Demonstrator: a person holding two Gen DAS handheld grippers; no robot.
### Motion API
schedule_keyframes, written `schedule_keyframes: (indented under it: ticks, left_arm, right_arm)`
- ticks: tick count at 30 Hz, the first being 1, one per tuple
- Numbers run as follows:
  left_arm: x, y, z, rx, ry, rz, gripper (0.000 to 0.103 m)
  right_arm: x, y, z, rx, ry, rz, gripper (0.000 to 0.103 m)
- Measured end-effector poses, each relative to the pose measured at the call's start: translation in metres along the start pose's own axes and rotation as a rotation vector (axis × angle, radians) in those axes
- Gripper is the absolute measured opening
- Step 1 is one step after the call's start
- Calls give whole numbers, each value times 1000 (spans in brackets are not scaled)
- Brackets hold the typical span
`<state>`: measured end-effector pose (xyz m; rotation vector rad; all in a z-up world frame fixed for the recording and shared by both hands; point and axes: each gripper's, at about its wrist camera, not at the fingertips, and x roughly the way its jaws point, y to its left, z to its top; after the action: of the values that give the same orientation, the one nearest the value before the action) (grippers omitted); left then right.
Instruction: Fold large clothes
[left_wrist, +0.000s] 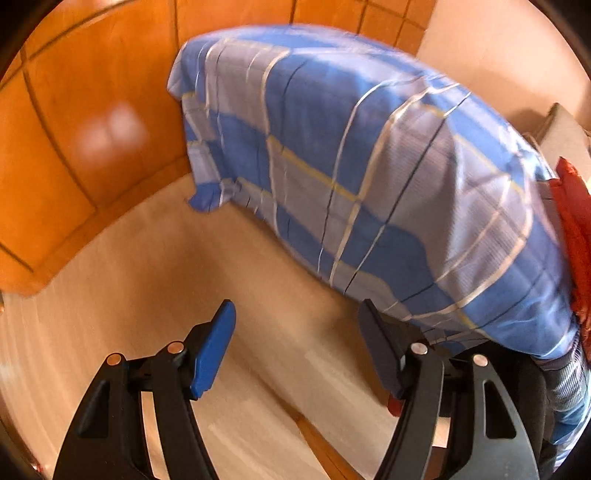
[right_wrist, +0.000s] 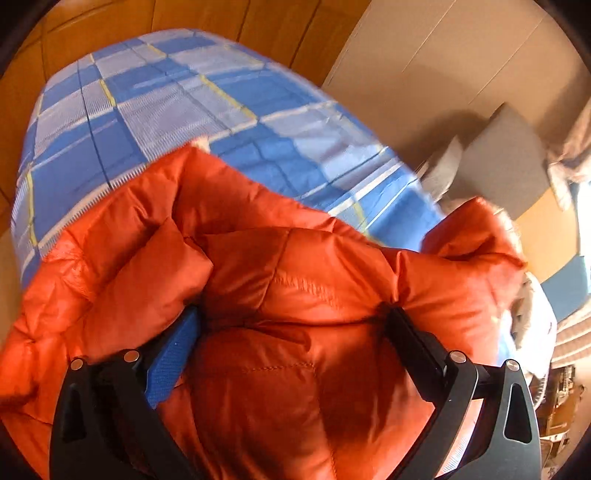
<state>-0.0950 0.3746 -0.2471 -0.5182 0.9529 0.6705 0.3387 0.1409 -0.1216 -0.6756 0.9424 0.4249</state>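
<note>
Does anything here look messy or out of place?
Yes. The orange puffy jacket lies bunched and crumpled on the blue plaid bed cover, not spread flat, bulging up between the right gripper fingers. The cover's corner also hangs loose.

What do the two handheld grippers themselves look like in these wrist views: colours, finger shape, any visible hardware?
Both match. The left gripper and the right gripper have matte black, curved arms with slot-like cutouts and round silver pins at the pivots. On each, the finger on the picture's left carries a textured blue pad, while the opposite finger shows black. No cables, markings, hands or sleeves are visible.
</note>
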Motion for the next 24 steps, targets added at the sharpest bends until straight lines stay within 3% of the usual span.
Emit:
schedule_keyframes:
  ticks: [9, 13, 17, 21, 24]
  left_arm:
    - [-14, -13, 9, 40, -44, -42, 72]
    - [-25, -28, 14, 87, -77, -61, 76]
    - [-35, -47, 16, 155, -111, -69, 77]
    - [-39, -59, 16, 191, -114, -79, 77]
    - [-40, -64, 17, 198, -113, -83, 77]
  right_arm:
    - [-72, -52, -49, 200, -140, 89, 100]
    - [-82, -107, -106, 452, -155, 240, 100]
    - [-59, -152, -169, 705, -128, 436, 100]
    - [-29, -161, -199, 838, -90, 592, 100]
    - [-9, -158, -203, 886, -78, 697, 100]
